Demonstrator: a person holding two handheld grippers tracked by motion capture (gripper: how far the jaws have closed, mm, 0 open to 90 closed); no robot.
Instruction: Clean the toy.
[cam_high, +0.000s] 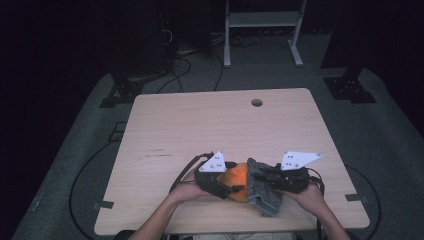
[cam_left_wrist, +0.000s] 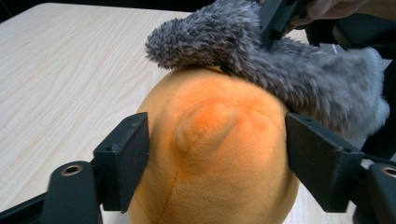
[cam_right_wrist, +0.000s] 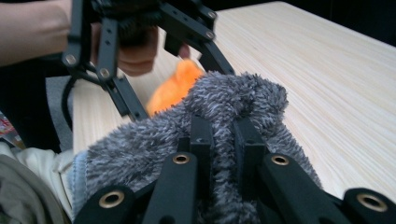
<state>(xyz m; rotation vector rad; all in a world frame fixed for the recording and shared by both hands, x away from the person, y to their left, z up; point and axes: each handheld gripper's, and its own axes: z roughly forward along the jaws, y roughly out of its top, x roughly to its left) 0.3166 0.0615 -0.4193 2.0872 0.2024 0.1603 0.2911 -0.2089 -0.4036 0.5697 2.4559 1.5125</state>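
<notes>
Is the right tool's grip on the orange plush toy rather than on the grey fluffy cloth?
No: the right tool is pinched shut on the grey fluffy cloth, with the orange plush toy beyond it.

A light wooden desk (cam_high: 200, 125) with rounded corners sits in a dim room. Its pale grain runs lengthwise, and a small round cable hole (cam_high: 257, 102) pierces the top near the far edge, right of centre. A few faint dark marks (cam_high: 157, 152) show on the wood left of the middle. The desk stands on grey carpet (cam_high: 380, 135). Black cables (cam_high: 175, 75) trail across the floor beyond the far left corner. Farther back, the lower part of a white metal frame (cam_high: 262, 30) rests on two feet. A black stand base (cam_high: 349, 89) sits on the floor to the right, another black stand base (cam_high: 120, 92) to the left.
</notes>
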